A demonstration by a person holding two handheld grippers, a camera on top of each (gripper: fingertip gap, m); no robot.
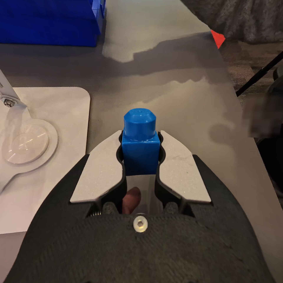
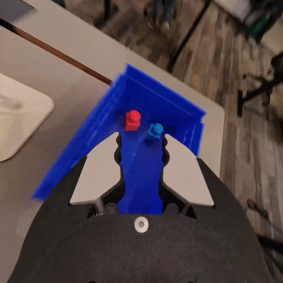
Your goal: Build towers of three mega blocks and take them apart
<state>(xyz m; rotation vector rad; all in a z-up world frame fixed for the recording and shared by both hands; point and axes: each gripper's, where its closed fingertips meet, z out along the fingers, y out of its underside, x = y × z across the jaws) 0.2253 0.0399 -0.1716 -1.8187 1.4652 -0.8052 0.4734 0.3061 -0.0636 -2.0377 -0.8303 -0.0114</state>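
Left wrist view: the left claw (image 1: pixel 141 144) is closed on a blue block (image 1: pixel 140 154), both dark pads pressed flat against its square sides, the round stud on top sticking up past the fingertips. The block is held above a grey tabletop (image 1: pixel 176 95). To the left lies a white base plate (image 1: pixel 61 137) with a clear round disc (image 1: pixel 26 147) set in it and a bolted metal bracket (image 1: pixel 9 101). A blue bin (image 1: pixel 49 23) sits at the far left edge; a small red shape (image 1: pixel 217 38) shows at the tabletop's far right edge. Right wrist view, blurred: the right claw (image 2: pixel 141 135) is spread wide and holds nothing, hanging over the open blue bin (image 2: pixel 160 98). Inside, on the bin floor, lie a red block (image 2: pixel 132 121) and a lighter blue block (image 2: pixel 154 132), near each other but apart, the blue one just beyond the right fingertip (image 2: pixel 168 137). A dark thin rod (image 2: pixel 53 49) crosses the tabletop toward the bin's corner.
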